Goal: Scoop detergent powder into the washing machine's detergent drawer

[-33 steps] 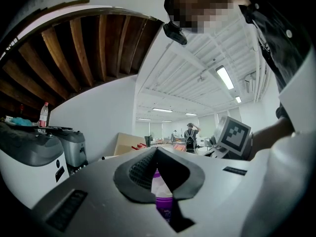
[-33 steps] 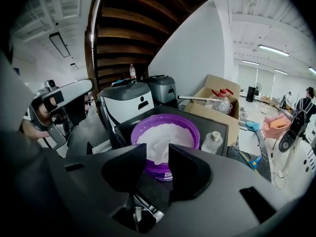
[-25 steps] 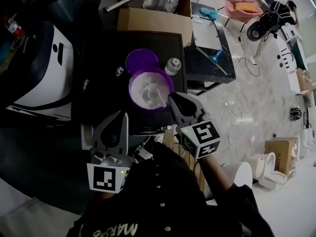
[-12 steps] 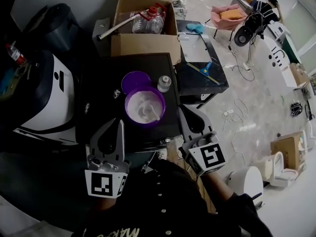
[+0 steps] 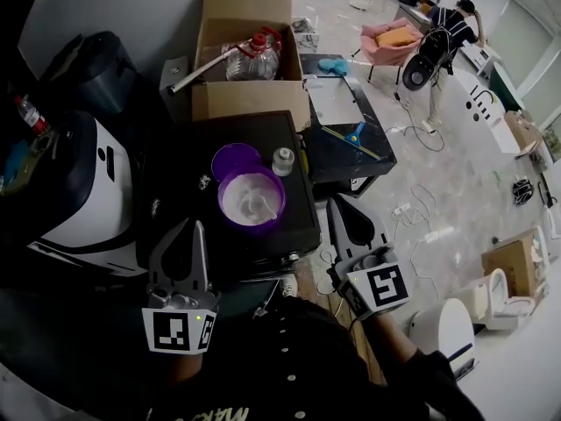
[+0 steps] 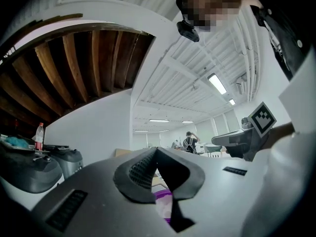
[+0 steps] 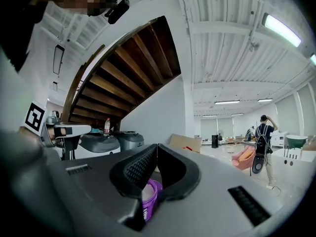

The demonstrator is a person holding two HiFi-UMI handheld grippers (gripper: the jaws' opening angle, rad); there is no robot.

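Note:
A purple tub (image 5: 250, 202) of white powder stands on the black machine top (image 5: 289, 235), with a white scoop (image 5: 266, 207) lying in the powder. Its purple lid (image 5: 232, 159) lies just behind it, beside a small white bottle (image 5: 282, 160). My left gripper (image 5: 191, 226) is shut and empty, near the tub's front left and apart from it. My right gripper (image 5: 340, 202) is also shut and empty, off the machine's right edge. A sliver of the tub (image 6: 163, 201) shows below the closed left gripper (image 6: 156, 151), and the tub (image 7: 150, 194) shows likewise under the right gripper (image 7: 157, 146).
An open cardboard box (image 5: 250, 99) with bottles stands behind the machine. A white appliance (image 5: 83, 182) is at the left. A low black table (image 5: 346, 143) with a blue squeegee is at the right. A person (image 5: 443, 33) stands far back.
My right gripper has drawn back from the tub's rim to the right; the scoop stays in the powder. Both grippers have risen and sit farther from the tub.

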